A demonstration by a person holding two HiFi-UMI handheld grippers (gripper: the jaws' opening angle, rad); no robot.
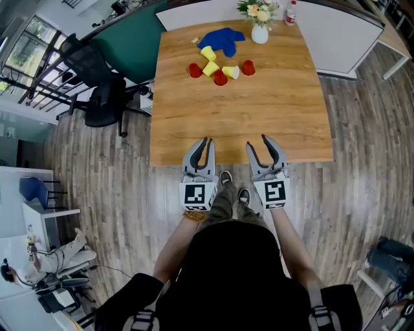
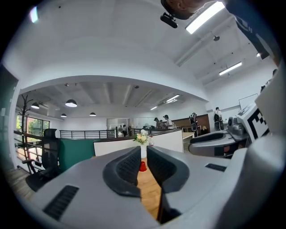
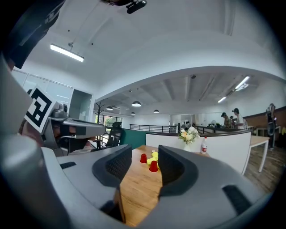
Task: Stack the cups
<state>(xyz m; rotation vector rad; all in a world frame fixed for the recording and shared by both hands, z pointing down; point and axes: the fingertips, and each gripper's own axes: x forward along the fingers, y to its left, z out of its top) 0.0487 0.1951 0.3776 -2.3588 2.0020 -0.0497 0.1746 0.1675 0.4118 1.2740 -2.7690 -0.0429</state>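
Several small cups lie in a loose cluster at the far end of the wooden table [image 1: 259, 123]: red cups [image 1: 220, 78] and yellow cups [image 1: 211, 68], some tipped on their sides. My left gripper [image 1: 206, 143] hangs over the table's near edge, shut with nothing between its jaws. My right gripper [image 1: 257, 143] is beside it, open and empty. Both point level toward the cups and stay far short of them. In the right gripper view [image 3: 145, 153] the red cups [image 3: 153, 166] and a yellow cup [image 3: 154, 156] show between the jaws. The left gripper view [image 2: 143, 153] shows one red cup [image 2: 142, 166] through a narrow slit.
A blue cloth [image 1: 223, 40] lies just behind the cups. A white vase of flowers [image 1: 259, 27] and a small bottle [image 1: 292, 13] stand at the far edge. A black office chair [image 1: 103, 97] stands left of the table. A white counter [image 1: 336, 35] runs behind it.
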